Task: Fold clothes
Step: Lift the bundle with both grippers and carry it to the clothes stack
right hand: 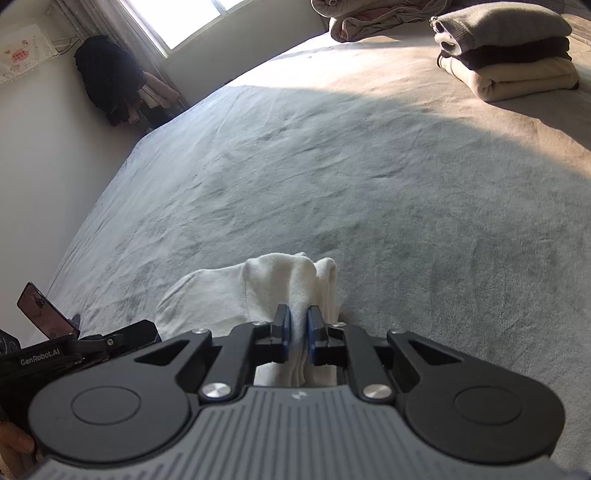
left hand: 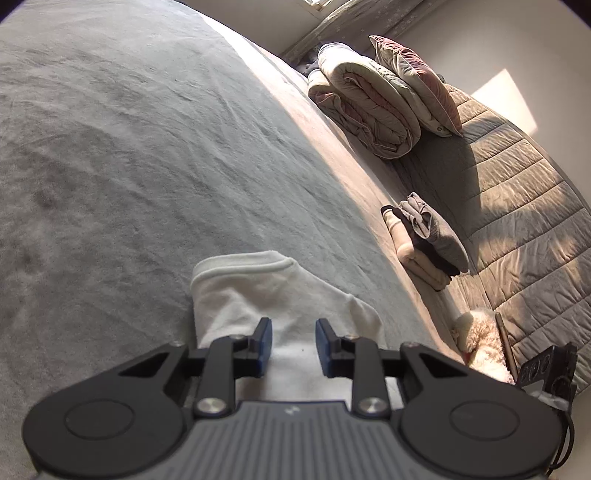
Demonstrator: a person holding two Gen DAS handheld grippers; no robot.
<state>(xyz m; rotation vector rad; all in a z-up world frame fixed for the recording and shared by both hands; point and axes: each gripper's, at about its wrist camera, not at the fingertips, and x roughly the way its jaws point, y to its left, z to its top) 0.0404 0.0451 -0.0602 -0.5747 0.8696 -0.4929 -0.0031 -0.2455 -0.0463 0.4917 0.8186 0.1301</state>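
Right gripper angled down, jaws pinching white garment

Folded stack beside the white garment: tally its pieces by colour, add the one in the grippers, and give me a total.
Grey, top of stack: 1
Dark, middle: 1
Cream, bottom: 1
White garment, pinched by the right gripper, between the left gripper's apart pads: 1
Total: 4
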